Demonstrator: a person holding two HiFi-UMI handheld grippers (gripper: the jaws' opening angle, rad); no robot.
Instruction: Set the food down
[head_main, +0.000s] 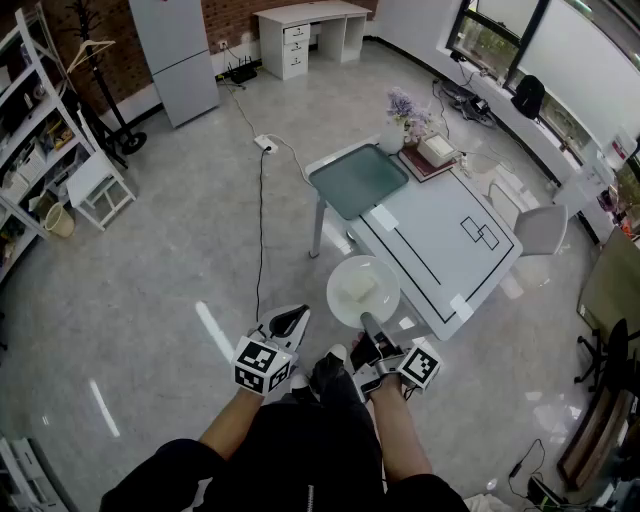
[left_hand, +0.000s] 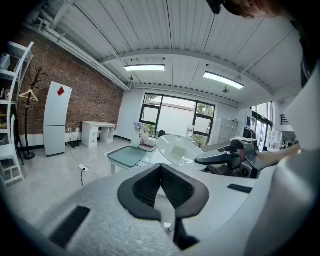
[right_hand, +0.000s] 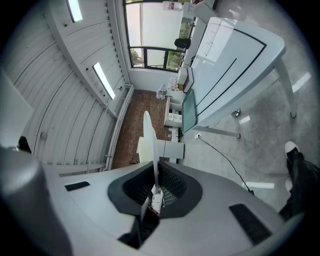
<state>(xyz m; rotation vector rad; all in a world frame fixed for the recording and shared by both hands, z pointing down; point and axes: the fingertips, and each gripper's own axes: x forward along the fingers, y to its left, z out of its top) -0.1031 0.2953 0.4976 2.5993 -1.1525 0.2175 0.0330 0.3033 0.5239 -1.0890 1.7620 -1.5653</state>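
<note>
Black-trousered legs (head_main: 300, 450) stand on a glossy grey floor (head_main: 150, 280). A fridge (head_main: 175, 50) and a desk (head_main: 310, 30) line the far brick wall (head_main: 232, 15). Ahead is a white table (head_main: 440, 250). At its near corner, the right gripper (head_main: 366, 320) is clamped on the rim of a round, translucent plate (head_main: 343, 305). The plate is held roughly flat and reaches away from the person. Pale, square food (head_main: 360, 288) sits at its centre. Beside it, the left gripper (head_main: 292, 320) is closed and empty.
</note>
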